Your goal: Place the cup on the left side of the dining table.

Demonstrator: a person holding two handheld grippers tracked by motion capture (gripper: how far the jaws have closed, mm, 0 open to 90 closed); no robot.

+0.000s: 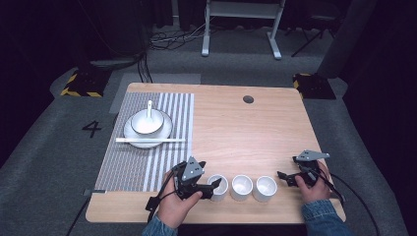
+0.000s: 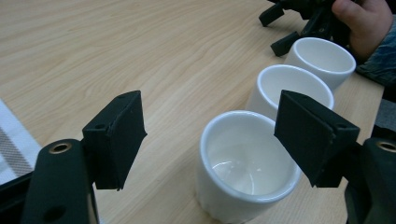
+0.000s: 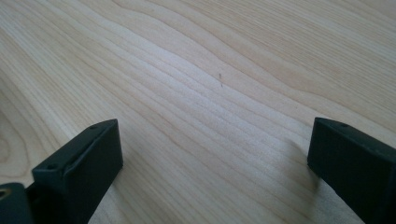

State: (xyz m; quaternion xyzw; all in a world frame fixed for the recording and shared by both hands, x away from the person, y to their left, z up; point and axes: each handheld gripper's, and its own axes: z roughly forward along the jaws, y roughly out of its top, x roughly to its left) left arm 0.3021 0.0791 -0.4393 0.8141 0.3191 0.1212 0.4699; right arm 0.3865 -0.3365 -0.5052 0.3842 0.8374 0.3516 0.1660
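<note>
Left gripper [image 1: 210, 186]: jaws spread wide, grasping nothing, straddling the nearest cup [image 2: 245, 163] without touching it.
Nearest cup: upright and empty, leftmost of three white cups in a row near the tabletop's front edge, just beside the middle cup [image 2: 292, 91].
Right gripper [image 1: 286, 178]: released and empty, over bare wood near the front right corner, by the third cup [image 1: 265, 188].
Doing it well: centre the jaws on the cup's wall before closing, and close gently; a skewed squeeze would likely knock the neighbour.
</note>
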